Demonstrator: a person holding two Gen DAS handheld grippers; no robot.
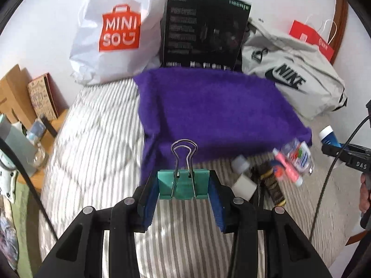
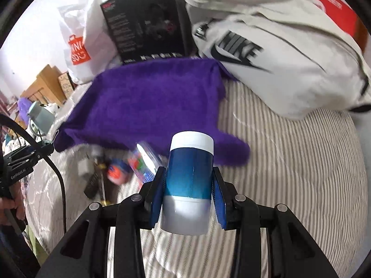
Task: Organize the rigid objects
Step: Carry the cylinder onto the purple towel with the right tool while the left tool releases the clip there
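Observation:
My left gripper (image 1: 183, 186) is shut on a teal binder clip (image 1: 184, 185) with its wire handles pointing up, held above the striped bedcover just in front of the purple towel (image 1: 215, 111). In the right wrist view my right gripper (image 2: 188, 186) is shut on a blue and white canister (image 2: 189, 185), lifted over the bed near the towel's (image 2: 150, 102) front corner. A heap of small objects (image 1: 285, 164) lies to the right of the clip: a clear packet, a pink stick, white blocks and a dark bar. The same heap (image 2: 129, 164) shows blurred, left of the canister.
At the back stand a white MINISO bag (image 1: 116, 32), a black box (image 1: 204, 27), a grey Nike bag (image 1: 292, 78) and a red paper bag (image 1: 310, 39). A wooden bedside table (image 1: 27, 106) with boxes sits left. A hand (image 2: 11, 206) holds the other gripper.

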